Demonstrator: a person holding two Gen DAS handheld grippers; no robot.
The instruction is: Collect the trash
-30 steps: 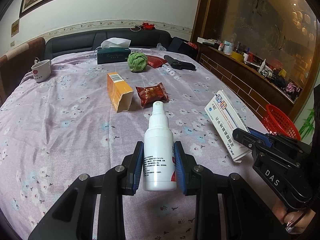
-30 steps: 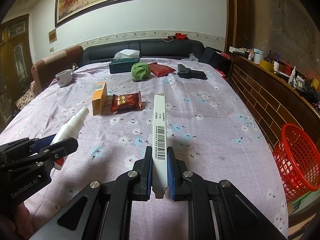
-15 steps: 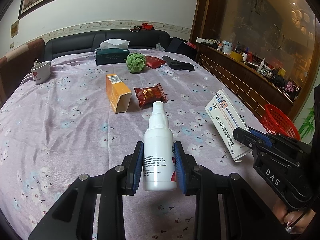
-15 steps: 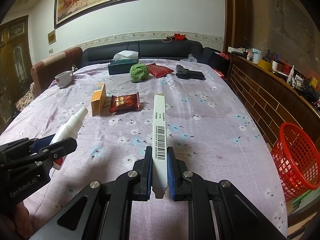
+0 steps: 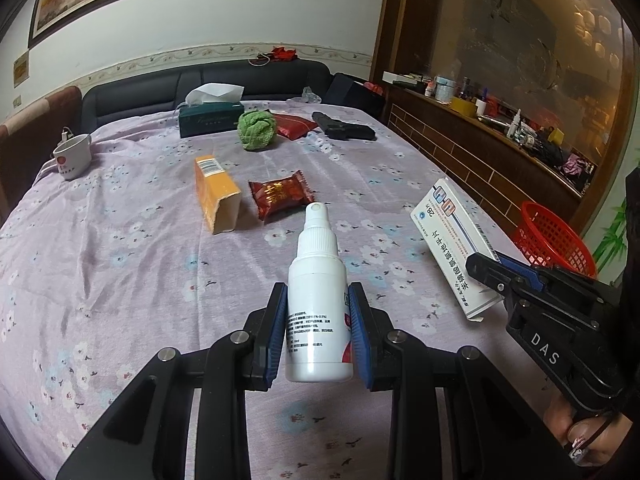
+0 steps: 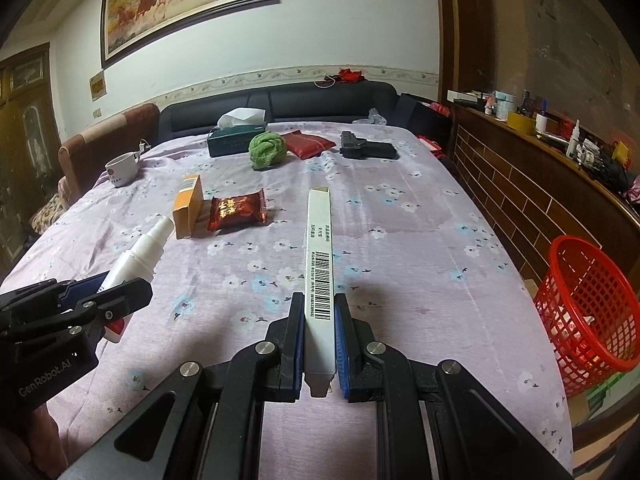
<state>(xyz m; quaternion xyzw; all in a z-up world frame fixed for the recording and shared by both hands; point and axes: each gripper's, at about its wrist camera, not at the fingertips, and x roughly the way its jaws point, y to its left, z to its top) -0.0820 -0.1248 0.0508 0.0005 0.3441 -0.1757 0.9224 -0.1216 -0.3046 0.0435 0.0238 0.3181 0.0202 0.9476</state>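
Bottle (image 5: 318,300), white spray type, sits clamped in the left gripper (image 5: 318,320), nozzle pointing fwd and up, away from the hand, long axis roughly along the fingers. Box (image 6: 320,280), a long thin white carton w/ barcode, is pinched edge-on in the right gripper (image 6: 319,344), also lying along the fingers, far end aimed down the table (image 6: 400,240). So both grippers are clenched on trash, both held above the cloth, side by side; each shows in the other's view. Key relation: the red basket (image 6: 588,312) stands off the table's right edge, lower than the tabletop, on the right gripper's side. Box is the nearer load; I'd judge the right hand swings out over the rim first, then lets go w/ the box's long axis tipped down so it doesn't bridge the rim. Bottle has farther to go and must cross past the right hand, so some risk of the two bumping if both go at once. Left on the table further out: orange box (image 5: 216,196) w/ an open end, red snack pack (image 5: 280,196) just beside it, both about mid-table. Beyond those: green cloth ball (image 5: 257,129), tissue box (image 5: 211,118), mug (image 5: 74,156), a dark object (image 5: 344,130) near the far end, prob. not trash. Judged approx. mid-task: two items in hand, at least two more to fetch.
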